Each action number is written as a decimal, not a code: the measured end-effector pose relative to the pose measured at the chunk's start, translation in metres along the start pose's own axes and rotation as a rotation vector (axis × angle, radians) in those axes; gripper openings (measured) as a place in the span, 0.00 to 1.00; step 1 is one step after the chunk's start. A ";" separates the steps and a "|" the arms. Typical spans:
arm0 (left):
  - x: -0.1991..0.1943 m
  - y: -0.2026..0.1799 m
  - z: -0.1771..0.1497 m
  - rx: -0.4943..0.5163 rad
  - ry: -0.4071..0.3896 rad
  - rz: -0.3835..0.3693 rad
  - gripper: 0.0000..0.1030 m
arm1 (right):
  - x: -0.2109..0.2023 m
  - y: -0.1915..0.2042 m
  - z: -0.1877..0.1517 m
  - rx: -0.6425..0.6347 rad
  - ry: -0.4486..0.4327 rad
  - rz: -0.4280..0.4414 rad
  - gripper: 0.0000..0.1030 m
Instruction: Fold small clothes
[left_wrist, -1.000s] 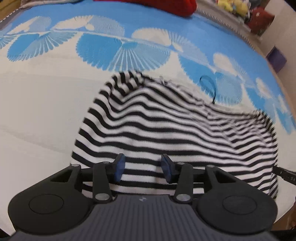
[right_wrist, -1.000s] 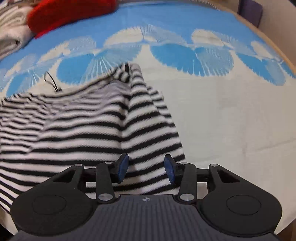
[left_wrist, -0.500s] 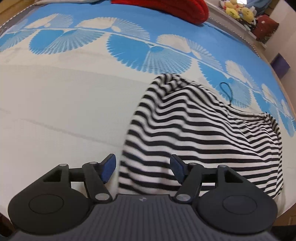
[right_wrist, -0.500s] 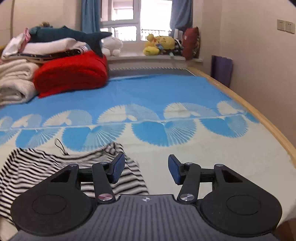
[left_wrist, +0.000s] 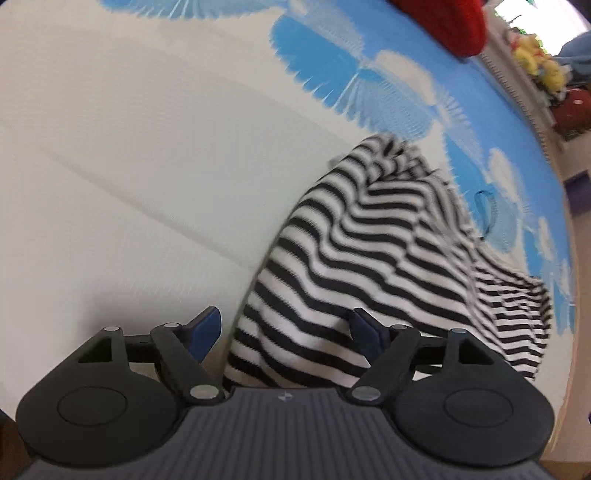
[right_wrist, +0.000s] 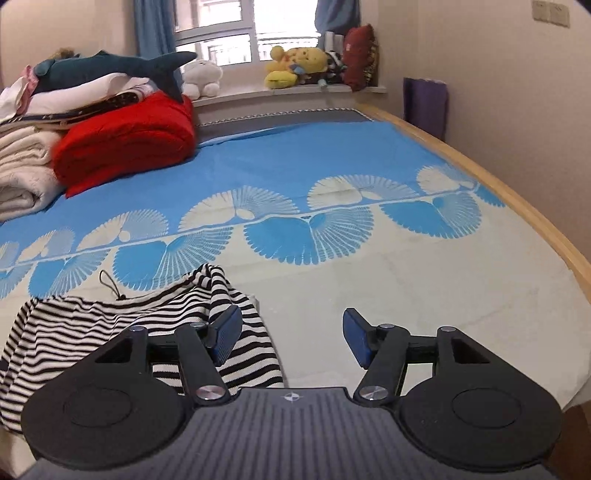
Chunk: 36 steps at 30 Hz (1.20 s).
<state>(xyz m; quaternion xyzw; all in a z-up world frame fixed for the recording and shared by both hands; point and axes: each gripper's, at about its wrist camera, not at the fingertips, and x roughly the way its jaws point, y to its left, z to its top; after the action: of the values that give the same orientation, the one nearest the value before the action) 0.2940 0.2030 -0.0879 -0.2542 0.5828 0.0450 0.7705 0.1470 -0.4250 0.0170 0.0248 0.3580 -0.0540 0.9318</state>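
Observation:
A black-and-white striped garment (left_wrist: 376, 266) lies rumpled on the bed's white and blue patterned sheet (left_wrist: 129, 155). My left gripper (left_wrist: 286, 332) points steeply down over the garment's near left edge; its jaws are opening and the pads do not press the cloth lying between them. In the right wrist view the same striped garment (right_wrist: 122, 328) sits at the lower left. My right gripper (right_wrist: 291, 338) hangs above the sheet (right_wrist: 424, 280) just right of the garment, jaws opening, nothing between them. A thin black cord (right_wrist: 110, 284) lies at the garment's far edge.
A red folded blanket (right_wrist: 125, 140), white folded bedding (right_wrist: 22, 173) and a plush shark (right_wrist: 110, 70) are piled at the bed's far left. Soft toys (right_wrist: 295, 66) line the windowsill. The wooden bed edge (right_wrist: 517, 206) and a wall run along the right.
Both grippers have opened wider and let the striped garment go. The right gripper rose and tilted up toward the window. The left gripper slid left to the garment's edge and rolled.

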 end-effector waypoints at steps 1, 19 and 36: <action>0.005 0.001 0.001 -0.011 0.017 0.002 0.79 | -0.001 0.001 -0.001 -0.017 -0.002 -0.001 0.61; 0.028 -0.046 -0.004 0.175 0.047 -0.145 0.20 | -0.002 -0.011 -0.004 -0.077 0.012 -0.042 0.62; -0.079 0.010 -0.013 0.181 -0.141 0.011 0.18 | 0.005 0.034 0.005 -0.020 0.004 0.019 0.62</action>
<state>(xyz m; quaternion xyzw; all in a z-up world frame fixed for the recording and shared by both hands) 0.2541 0.2240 -0.0206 -0.1766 0.5304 0.0143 0.8291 0.1579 -0.3917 0.0178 0.0188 0.3600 -0.0416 0.9319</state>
